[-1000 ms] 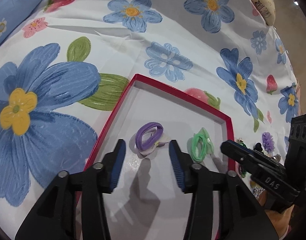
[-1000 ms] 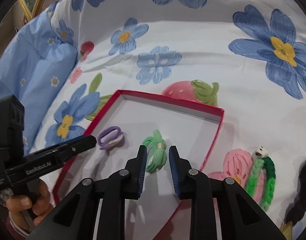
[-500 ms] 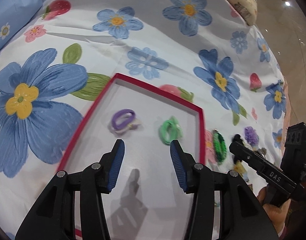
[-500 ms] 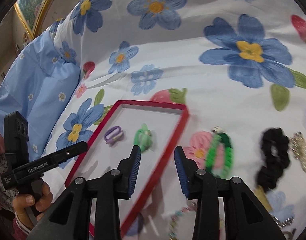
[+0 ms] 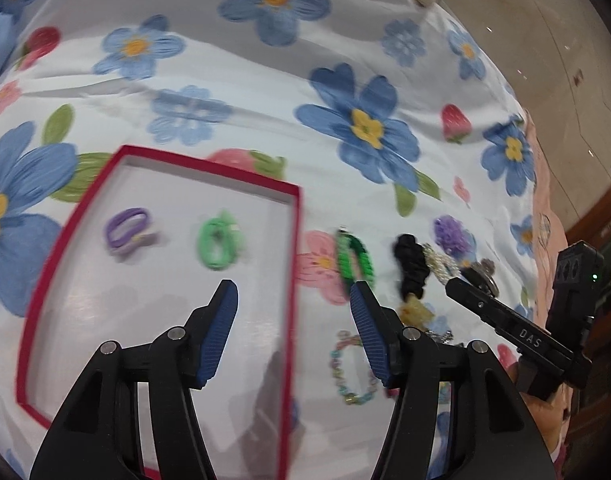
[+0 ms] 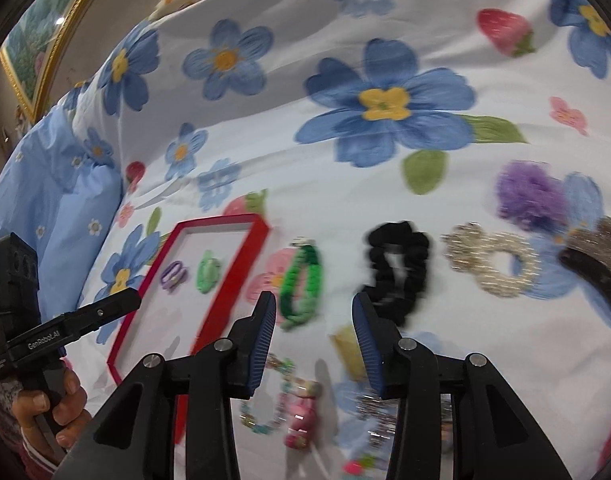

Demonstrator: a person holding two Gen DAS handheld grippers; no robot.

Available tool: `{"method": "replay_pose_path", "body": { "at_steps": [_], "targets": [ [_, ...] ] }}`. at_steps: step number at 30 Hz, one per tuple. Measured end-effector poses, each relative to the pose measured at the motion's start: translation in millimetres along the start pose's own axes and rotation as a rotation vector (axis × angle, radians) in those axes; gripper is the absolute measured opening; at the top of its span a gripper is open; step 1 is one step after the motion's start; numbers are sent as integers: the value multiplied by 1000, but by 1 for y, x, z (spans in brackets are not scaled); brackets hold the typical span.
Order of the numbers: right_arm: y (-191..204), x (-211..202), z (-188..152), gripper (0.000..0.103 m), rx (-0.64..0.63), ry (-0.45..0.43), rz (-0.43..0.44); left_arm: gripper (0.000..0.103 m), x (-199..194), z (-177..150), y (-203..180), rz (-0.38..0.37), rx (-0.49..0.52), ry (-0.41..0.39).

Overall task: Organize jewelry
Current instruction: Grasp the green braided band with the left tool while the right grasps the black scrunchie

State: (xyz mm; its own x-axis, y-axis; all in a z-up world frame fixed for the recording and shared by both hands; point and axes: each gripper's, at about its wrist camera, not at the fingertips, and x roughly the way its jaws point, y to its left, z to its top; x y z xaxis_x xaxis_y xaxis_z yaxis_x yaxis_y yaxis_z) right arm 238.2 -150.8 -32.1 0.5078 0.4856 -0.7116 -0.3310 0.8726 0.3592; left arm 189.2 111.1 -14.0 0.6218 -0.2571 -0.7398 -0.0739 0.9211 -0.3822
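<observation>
A red-rimmed white tray lies on the flowered bedspread. A purple hair tie and a green hair tie lie inside it. My left gripper is open and empty above the tray's right rim. My right gripper is open and empty above the loose pieces right of the tray: a green braided bracelet, a black scrunchie, a beaded bracelet.
A pearl scrunchie, a purple fluffy tie, a dark hair claw, a yellow clip and a pink charm also lie on the spread. A blue pillow is left. The bed's edge and floor are right.
Both grippers pulled back from the tray and swung right, over the loose jewelry. The right gripper's jaws opened wider. The purple and green ties stayed in the tray.
</observation>
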Motion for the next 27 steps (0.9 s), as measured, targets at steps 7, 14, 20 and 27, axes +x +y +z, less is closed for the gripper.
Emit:
{"method": "replay_pose_path", "body": {
  "at_steps": [7,14,20,27],
  "targets": [
    [-32,-9,0,43,46,-11,-33,58,15,0,-23,-7,36,23],
    [-47,-6,1,43,64,-8,-35,58,26,0,-33,-2,55,42],
    [-53,6,4,43,68,5,-25,58,46,1,-48,1,92,67],
    [-63,38,10,39,74,55,-18,58,88,7,-64,20,129,121]
  ]
}}
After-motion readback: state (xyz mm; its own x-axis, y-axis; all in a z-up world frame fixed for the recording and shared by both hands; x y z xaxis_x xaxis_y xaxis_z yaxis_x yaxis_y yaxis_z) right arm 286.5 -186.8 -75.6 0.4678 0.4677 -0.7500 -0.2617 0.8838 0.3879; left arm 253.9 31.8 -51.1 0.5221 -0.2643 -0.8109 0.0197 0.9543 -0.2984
